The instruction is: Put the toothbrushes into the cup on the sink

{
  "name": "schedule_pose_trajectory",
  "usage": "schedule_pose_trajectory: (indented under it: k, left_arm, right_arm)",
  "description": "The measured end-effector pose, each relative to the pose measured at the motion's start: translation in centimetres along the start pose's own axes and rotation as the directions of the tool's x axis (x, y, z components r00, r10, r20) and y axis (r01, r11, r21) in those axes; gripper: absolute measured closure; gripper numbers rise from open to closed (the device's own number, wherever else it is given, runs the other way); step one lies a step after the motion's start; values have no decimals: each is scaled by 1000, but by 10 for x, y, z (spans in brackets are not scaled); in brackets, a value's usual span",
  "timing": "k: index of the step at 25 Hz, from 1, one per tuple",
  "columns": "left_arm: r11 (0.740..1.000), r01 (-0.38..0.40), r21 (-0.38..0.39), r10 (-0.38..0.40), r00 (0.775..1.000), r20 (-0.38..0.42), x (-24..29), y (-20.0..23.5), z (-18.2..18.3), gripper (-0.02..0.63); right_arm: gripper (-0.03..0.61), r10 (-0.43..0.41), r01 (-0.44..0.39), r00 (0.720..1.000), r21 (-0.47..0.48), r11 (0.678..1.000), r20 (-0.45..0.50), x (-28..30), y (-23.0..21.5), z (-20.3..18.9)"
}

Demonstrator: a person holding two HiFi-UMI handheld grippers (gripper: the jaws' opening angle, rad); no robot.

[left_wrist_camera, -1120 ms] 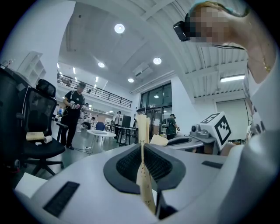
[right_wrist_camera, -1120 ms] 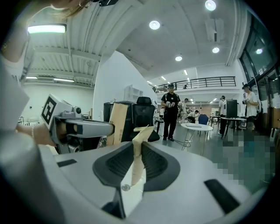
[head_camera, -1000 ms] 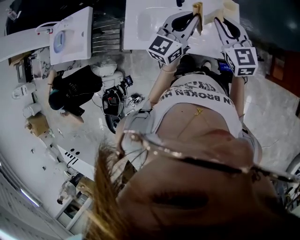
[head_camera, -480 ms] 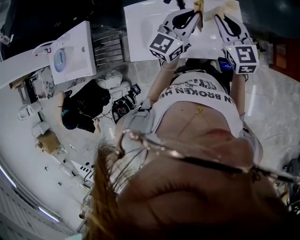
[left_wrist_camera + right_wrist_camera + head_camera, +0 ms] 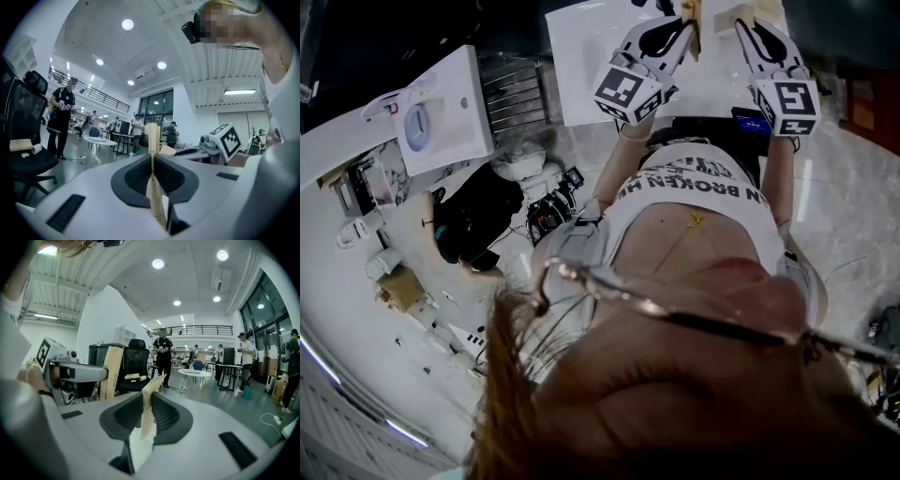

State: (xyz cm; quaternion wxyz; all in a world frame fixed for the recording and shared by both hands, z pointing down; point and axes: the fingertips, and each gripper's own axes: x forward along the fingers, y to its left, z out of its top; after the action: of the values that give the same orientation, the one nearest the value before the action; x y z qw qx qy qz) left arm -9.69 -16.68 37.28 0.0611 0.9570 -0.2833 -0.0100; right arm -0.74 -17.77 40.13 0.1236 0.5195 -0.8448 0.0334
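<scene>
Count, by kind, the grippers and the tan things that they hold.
Grippers: 2 (left gripper, right gripper)
Tan packs: 2 (left pack, right pack, each clamped in one gripper)
Total: 4

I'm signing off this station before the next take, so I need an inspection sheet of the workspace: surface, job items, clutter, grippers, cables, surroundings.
Surface: white sink top, under both grippers.
Job's things: left pale tan flat strip and right pale tan flat strip, perhaps packaged toothbrushes; cup not seen.
Clutter: nothing seen on the sink.
Grippers: left gripper shut on its strip; right gripper shut on its strip.
Cables: white cable on the floor.
Surroundings: second white basin; person in black crouching on the floor; black office chair.
</scene>
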Motion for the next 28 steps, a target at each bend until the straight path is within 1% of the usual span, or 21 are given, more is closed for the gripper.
schedule_pose_trajectory:
  k: [8, 12, 19, 22, 28]
  left_arm:
    - [997, -75, -23, 75, 997, -2, 25, -12, 13, 586]
    - [994, -105, -25, 105, 995, -5, 42, -18, 12, 586]
    - [991, -131, -26, 130, 991, -18, 57, -25, 6, 586]
    - [989, -146, -27, 146, 989, -19, 58, -24, 3, 586]
    - [979, -202, -34, 201, 979, -36, 54, -22, -7, 586]
  right_arm:
    - [509, -27, 27, 999, 8, 1000, -37, -24, -66, -1]
    - [509, -44, 45, 998, 11, 999, -42, -33, -100, -6]
    - [509, -39, 40, 999, 16, 999, -31, -34, -125, -14]
    - [509, -52, 53, 998, 3, 999, -30, -28, -135, -19]
    - [509, -104, 104, 993, -9, 995, -60, -10, -167, -55]
